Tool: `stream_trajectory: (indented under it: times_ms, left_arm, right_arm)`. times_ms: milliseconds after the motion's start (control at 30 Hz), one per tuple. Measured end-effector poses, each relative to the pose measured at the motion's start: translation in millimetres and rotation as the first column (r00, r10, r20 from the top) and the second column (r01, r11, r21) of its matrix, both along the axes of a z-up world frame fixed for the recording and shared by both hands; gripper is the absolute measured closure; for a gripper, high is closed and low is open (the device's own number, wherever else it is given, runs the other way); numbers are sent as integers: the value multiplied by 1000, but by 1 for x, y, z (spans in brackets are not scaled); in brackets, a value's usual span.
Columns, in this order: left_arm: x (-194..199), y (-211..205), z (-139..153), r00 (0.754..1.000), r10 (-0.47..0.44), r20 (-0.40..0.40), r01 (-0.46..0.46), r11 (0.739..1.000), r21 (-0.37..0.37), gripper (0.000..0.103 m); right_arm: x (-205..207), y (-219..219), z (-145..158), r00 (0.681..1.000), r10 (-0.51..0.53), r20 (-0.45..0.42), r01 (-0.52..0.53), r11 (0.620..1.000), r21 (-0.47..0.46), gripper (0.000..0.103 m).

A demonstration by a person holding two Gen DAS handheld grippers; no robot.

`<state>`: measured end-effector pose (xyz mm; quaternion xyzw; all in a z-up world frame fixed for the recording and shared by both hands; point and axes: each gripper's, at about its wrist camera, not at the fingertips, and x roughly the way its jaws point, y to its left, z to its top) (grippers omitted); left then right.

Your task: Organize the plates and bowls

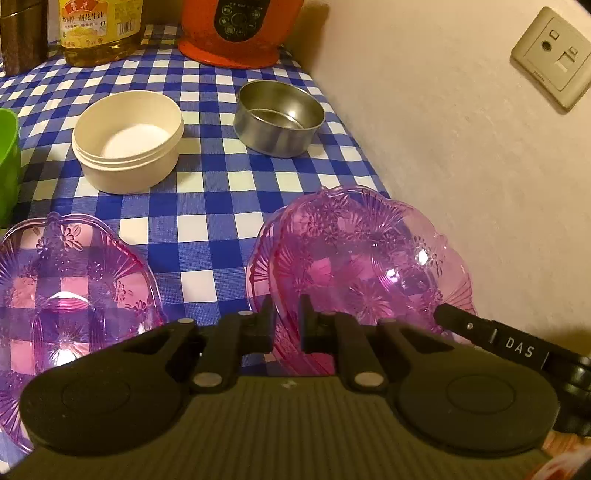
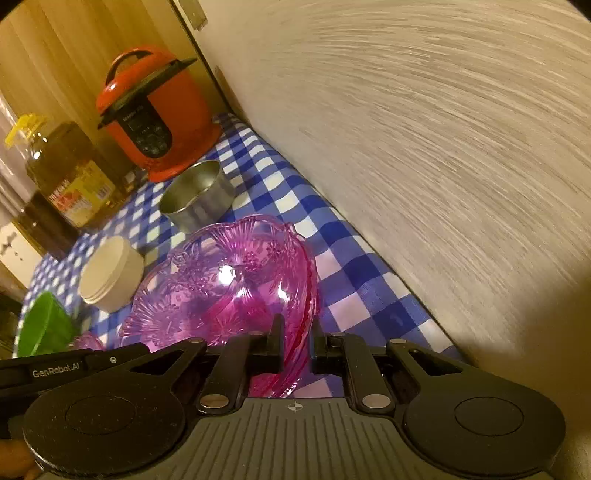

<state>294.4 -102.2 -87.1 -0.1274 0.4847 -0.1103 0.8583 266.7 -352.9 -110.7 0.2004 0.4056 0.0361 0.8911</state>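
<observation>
Two pink glass dishes are stacked, tilted, at the table's right edge. My left gripper is shut on the stack's near rim. My right gripper is shut on the same stack's rim; its finger shows in the left wrist view at the stack's right side. Another pink glass dish lies flat on the left. A cream round bowl and a steel bowl stand further back. A green bowl is at the far left.
The table has a blue-white checked cloth. A red pressure cooker, an oil bottle and a dark jar stand at the back. The wall with a socket runs along the right edge.
</observation>
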Motion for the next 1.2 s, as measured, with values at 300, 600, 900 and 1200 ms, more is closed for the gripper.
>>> stream_trajectory:
  times_ms: [300, 600, 900, 1200]
  left_arm:
    - [5, -3, -5, 1000, -15, 13, 14, 999, 40, 91]
    - [4, -6, -4, 999, -40, 37, 37, 997, 64, 90]
    - [0, -4, -4, 995, -64, 74, 56, 993, 108, 87]
    - [-6, -2, 2, 993, -60, 100, 51, 995, 88, 82]
  right_arm:
    - [8, 10, -4, 1000, 23, -15, -24, 997, -68, 91]
    - [13, 15, -5, 999, 33, -14, -35, 994, -103, 90]
    - [14, 20, -6, 998, 57, -4, -57, 988, -144, 85]
    - [4, 8, -4, 1000, 11, 20, -9, 995, -103, 55]
